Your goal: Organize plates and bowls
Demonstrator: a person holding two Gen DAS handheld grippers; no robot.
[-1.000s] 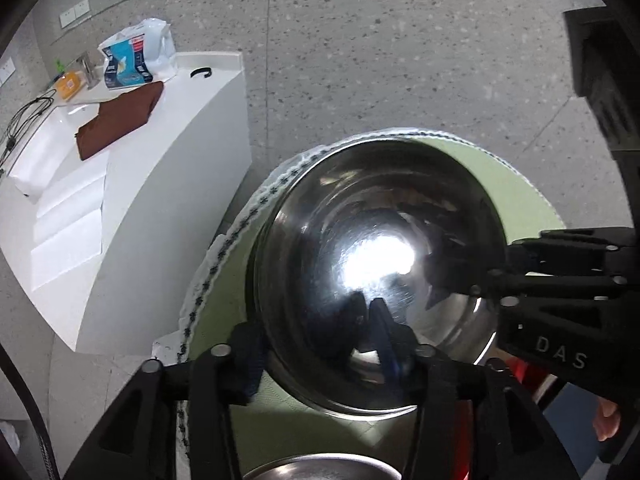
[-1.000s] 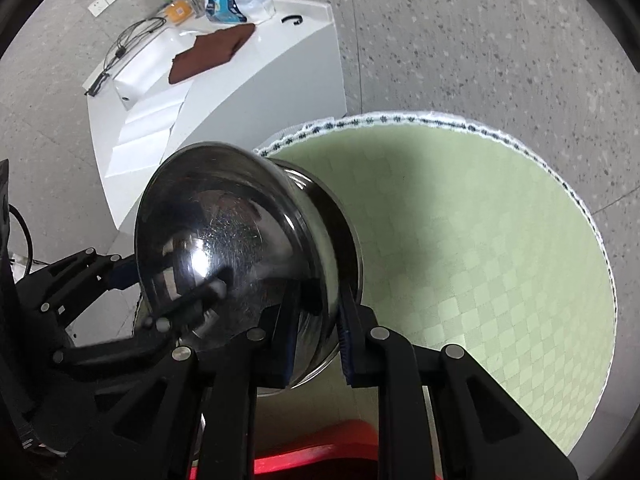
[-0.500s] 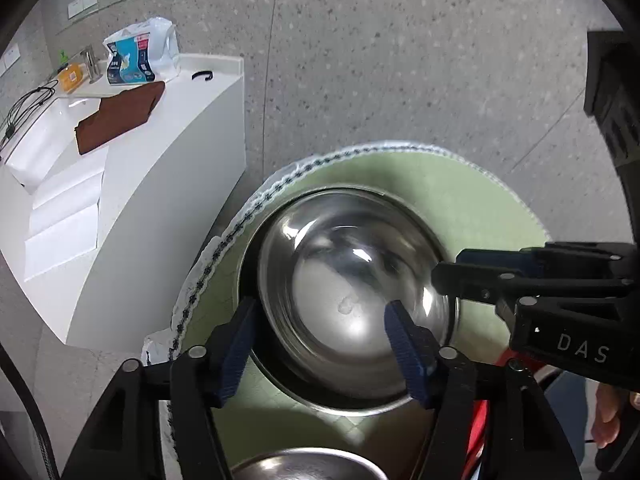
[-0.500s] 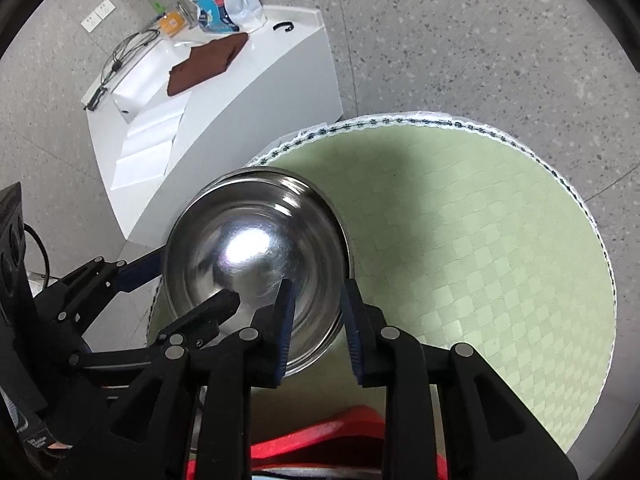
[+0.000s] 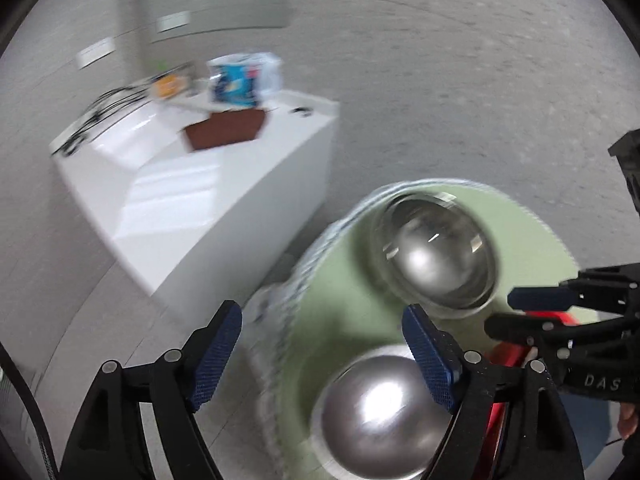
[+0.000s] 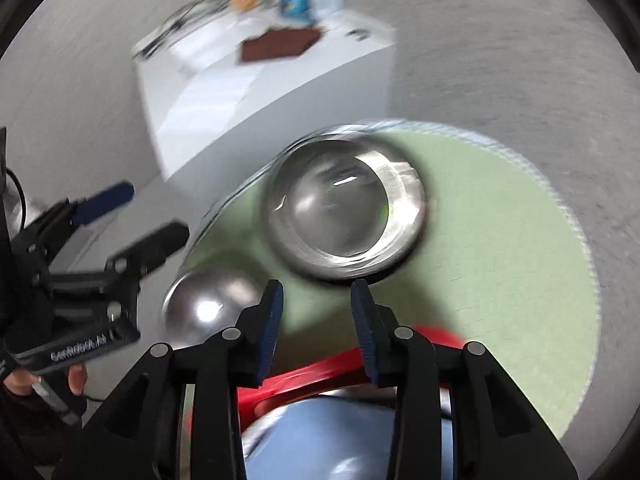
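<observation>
- Worktop [image 6: 500, 264], round, covered in a green checked cloth with a pale fringed border: it is carrying every piece listed below.
- Stacked steel bowls [image 6: 344, 216], mouth up, sitting at the worktop's far-left edge in the right wrist view; they are looking nested, though blur is hiding how many. Judged thin, stiff and light, with a polished, slippery wall; the rolled rim is offering the surest bite, one finger inside and one outside.
- Inverted steel bowl [image 5: 380, 412], dome up, lying near the worktop's near-left edge, well apart from the stack. The smooth dome is giving no purchase; the rim against the cloth is likely needing a tilt first.
- Left hand-held gripper [image 5: 320, 356]: standing wide apart, holding nothing, hanging above the inverted bowl.
- Right hand-held gripper [image 6: 316, 320]: standing moderately apart, empty, just short of the stack's near rim.
</observation>
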